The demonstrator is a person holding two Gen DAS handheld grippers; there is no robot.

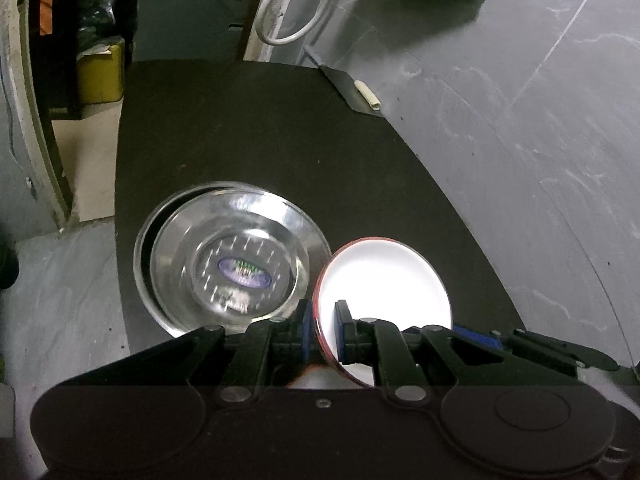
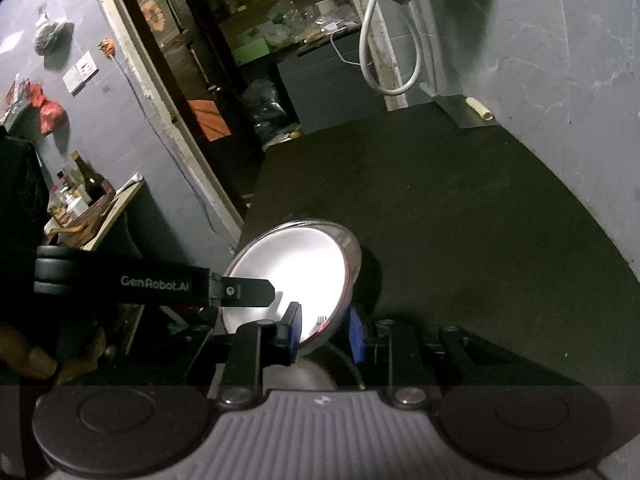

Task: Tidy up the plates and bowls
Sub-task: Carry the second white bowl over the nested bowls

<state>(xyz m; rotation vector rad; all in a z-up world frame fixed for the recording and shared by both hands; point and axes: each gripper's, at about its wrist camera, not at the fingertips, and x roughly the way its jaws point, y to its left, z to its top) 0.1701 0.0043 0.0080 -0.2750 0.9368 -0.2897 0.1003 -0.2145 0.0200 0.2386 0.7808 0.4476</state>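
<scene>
A white bowl with a red rim (image 1: pixel 384 280) is tilted above the dark table (image 1: pixel 280 120). My left gripper (image 1: pixel 322 330) is shut on its near rim, one blue pad outside and one inside. In the right wrist view the same bowl (image 2: pixel 292 272) shows, and my right gripper (image 2: pixel 326 334) is shut on its right rim. The left gripper's black arm (image 2: pixel 160 284) reaches in from the left. A steel bowl (image 1: pixel 232 264) with a label inside lies in a steel plate on the table, left of the white bowl.
The table's left edge drops to a grey floor (image 1: pixel 60 300). A grey wall (image 1: pixel 540 120) runs along the table's right side, with a metal bracket (image 1: pixel 348 88) and a white cable loop (image 1: pixel 296 4). An open doorway with shelves (image 2: pixel 260 40) lies beyond.
</scene>
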